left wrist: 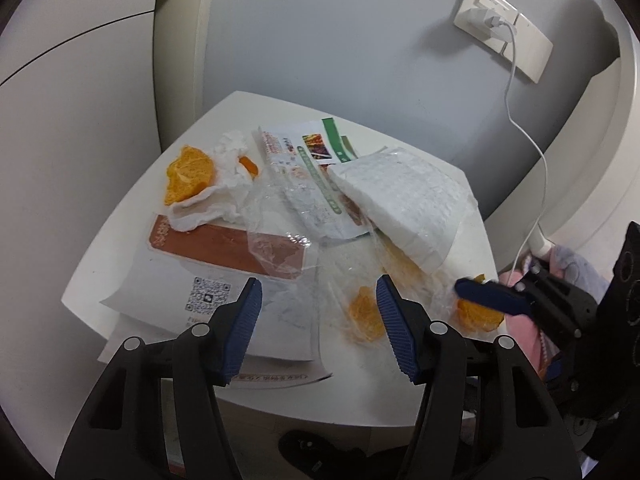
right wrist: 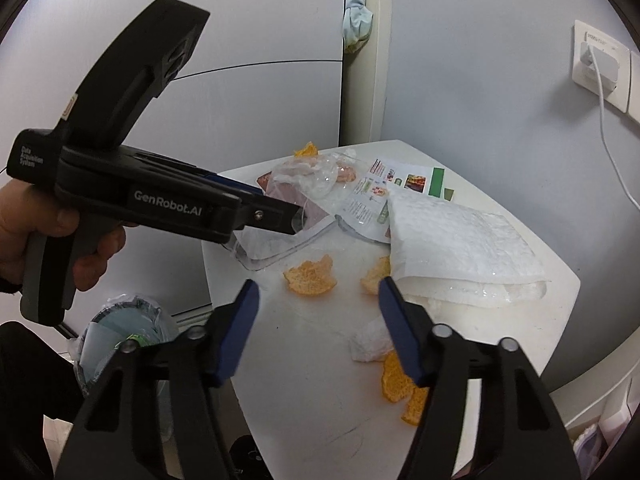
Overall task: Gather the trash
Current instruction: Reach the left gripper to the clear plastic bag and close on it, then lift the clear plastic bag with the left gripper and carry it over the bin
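Lying scattered across the white bench (left wrist: 132,248): orange peels (left wrist: 188,178), crumpled tissue (left wrist: 230,160), thin plastic wrappers (left wrist: 280,248). Judging all light, soft, easily slipping; pinching best at a raised peel edge (right wrist: 310,274). Left tongs (left wrist: 318,320) and right tongs (right wrist: 318,320) both hovering half-spread, gripping nothing.

Wall socket (left wrist: 502,31) with white cable (left wrist: 532,148)

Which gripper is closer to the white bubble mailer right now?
Right. The right gripper has its tip beside the bubble mailer; the left gripper hangs over the clear plastic, farther off.
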A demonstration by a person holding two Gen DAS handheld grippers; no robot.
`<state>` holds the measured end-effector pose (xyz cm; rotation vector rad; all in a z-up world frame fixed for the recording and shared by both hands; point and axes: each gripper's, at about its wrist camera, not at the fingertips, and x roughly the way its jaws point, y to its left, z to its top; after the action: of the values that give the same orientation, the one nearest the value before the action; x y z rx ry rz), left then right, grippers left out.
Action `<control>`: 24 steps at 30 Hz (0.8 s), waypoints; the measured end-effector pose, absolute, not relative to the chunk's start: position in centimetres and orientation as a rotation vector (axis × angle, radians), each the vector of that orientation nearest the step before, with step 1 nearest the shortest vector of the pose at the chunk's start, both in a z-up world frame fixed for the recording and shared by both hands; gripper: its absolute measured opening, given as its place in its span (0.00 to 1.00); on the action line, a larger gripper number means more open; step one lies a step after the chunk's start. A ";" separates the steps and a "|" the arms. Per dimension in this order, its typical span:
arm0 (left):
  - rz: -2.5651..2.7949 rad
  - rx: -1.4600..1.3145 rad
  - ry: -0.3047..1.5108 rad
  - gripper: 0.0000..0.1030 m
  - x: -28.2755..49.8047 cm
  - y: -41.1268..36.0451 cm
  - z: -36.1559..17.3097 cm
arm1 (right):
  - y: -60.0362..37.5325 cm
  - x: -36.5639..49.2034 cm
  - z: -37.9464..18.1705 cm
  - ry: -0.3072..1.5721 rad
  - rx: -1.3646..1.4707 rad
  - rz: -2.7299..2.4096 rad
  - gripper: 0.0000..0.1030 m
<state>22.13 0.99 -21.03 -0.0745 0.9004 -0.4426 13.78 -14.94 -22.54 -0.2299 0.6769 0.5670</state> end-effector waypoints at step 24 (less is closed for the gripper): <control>-0.473 -0.081 0.815 0.01 21.5 -0.4 -18.0 | -15.8 13.5 -20.3 0.657 -0.167 0.540 0.03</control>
<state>21.50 -0.39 -17.97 -0.0805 0.8145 -0.4731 13.52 -15.79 -20.35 -0.1667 0.6573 0.5402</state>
